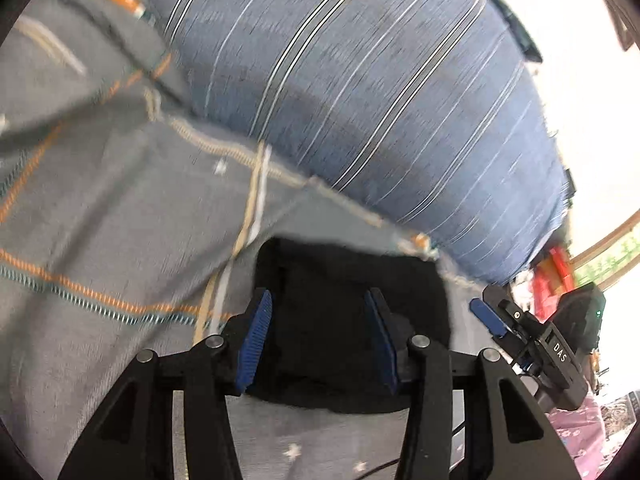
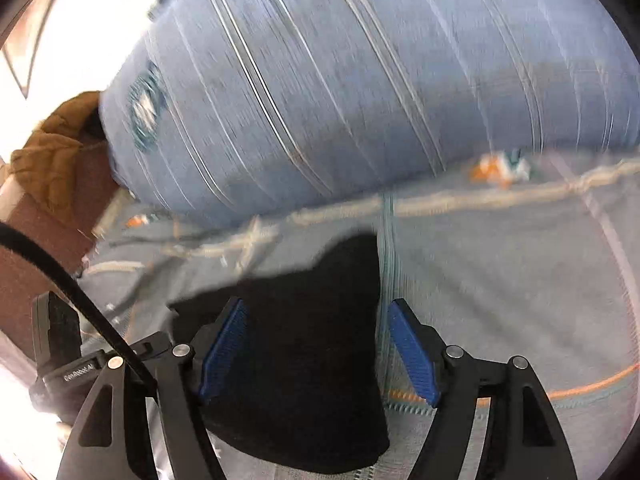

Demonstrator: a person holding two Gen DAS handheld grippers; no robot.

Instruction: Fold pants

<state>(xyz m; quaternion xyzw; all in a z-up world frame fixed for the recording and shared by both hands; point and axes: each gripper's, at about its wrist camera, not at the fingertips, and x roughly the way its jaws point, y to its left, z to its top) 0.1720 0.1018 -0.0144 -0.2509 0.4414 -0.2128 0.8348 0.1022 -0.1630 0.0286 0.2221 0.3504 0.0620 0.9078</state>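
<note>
The black pants [image 1: 352, 320] lie bunched on a grey blanket [image 1: 100, 220]. My left gripper [image 1: 320, 336] stands over them with its blue pads [image 1: 254, 340] apart. The cloth spreads under and beyond both fingers, and I see no pinch. In the right wrist view the same black pants [image 2: 304, 360] lie between the fingers of my right gripper [image 2: 320, 356], which is open wide. The cloth touches the left pad, while a strip of blanket shows between it and the right pad. One of the right gripper's pads [image 1: 486, 316] appears at the right of the left wrist view.
A big blue striped pillow [image 1: 360, 80] lies right behind the pants, seen again as the pillow [image 2: 360, 80]. The grey blanket [image 2: 500, 280] has orange and teal stitching. A brown cloth [image 2: 52, 160] sits at the far left. A black cable [image 2: 80, 292] crosses in front.
</note>
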